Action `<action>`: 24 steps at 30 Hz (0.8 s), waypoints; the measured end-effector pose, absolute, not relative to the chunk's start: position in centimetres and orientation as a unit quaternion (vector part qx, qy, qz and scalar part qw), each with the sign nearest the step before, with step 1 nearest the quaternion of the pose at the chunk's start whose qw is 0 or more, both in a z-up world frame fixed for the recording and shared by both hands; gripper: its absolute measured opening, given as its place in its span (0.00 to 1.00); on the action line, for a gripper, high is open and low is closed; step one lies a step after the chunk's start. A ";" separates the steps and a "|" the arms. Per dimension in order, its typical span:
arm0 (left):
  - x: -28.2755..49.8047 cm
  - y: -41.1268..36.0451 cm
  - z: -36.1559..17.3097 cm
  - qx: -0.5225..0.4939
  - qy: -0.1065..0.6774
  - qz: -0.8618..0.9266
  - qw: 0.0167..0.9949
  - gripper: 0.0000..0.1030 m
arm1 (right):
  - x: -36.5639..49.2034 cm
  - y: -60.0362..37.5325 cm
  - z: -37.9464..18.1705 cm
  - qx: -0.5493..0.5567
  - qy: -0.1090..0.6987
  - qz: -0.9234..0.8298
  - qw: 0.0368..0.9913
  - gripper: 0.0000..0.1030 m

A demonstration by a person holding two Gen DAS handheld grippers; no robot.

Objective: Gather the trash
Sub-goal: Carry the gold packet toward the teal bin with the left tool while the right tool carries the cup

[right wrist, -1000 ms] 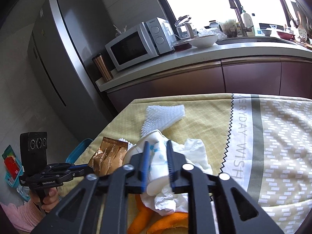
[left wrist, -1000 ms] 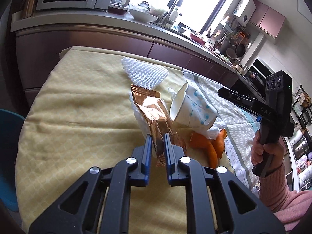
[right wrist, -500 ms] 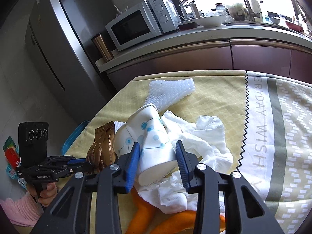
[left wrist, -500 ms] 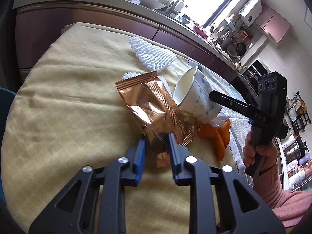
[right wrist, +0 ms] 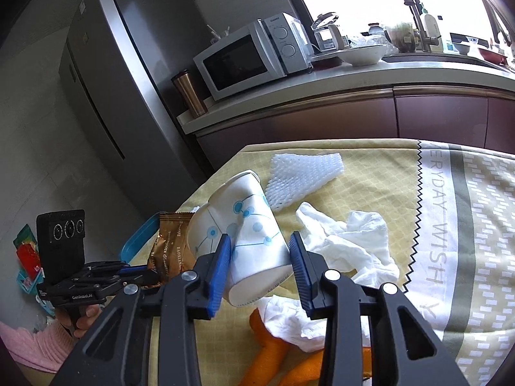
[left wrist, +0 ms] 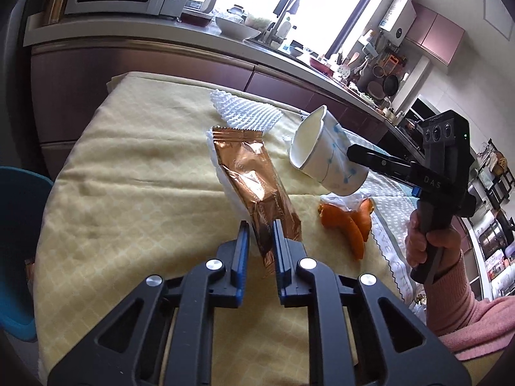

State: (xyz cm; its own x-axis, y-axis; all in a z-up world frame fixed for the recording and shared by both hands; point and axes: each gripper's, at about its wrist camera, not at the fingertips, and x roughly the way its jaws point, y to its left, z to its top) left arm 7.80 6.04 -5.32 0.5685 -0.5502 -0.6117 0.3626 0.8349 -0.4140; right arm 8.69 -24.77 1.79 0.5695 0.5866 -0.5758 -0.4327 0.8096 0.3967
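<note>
A copper snack wrapper hangs clear of the yellow tablecloth, its lower end between the pads of my left gripper. The jaws are closing on it, and it stays held. My right gripper is shut on a white paper cup with blue dots. The cup is held tilted in the air, mouth toward the wrapper. In the left wrist view the cup hides one finger of the right gripper. Orange peel and a crumpled tissue lie under the cup.
White foam netting lies near the table's far edge. A kitchen counter with a microwave runs behind the table, beside a fridge. A blue chair stands at the table's left side. A pink sleeve reaches in at the right.
The right gripper came in around the lying cup and lifted it off the tissue. The left gripper dipped, then raised the wrapper off the cloth.
</note>
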 end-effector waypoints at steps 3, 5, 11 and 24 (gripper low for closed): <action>7.5 6.6 -6.1 -0.120 0.396 -0.252 0.875 0.18 | 9.0 -23.8 1.5 0.105 0.369 0.295 0.875 0.35; 7.5 7.1 -6.5 -0.112 0.400 -0.238 0.878 0.22 | 9.3 -23.2 1.2 0.104 0.373 0.299 0.872 0.35; 8.2 8.3 -6.7 -0.122 0.406 -0.230 0.876 0.46 | 10.0 -21.1 0.5 0.078 0.385 0.294 0.872 0.35; 10.7 7.4 -6.4 -0.129 0.408 -0.232 0.874 0.15 | 10.4 -20.5 -0.4 0.061 0.394 0.282 0.873 0.35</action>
State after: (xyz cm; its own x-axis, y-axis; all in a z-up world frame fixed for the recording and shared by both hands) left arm 10.71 7.43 -6.37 0.5598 -0.5110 -0.6523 0.3008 0.8588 -0.4147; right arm 10.42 -20.51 -0.37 0.5305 0.5400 -0.6535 -0.4430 0.8338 0.3293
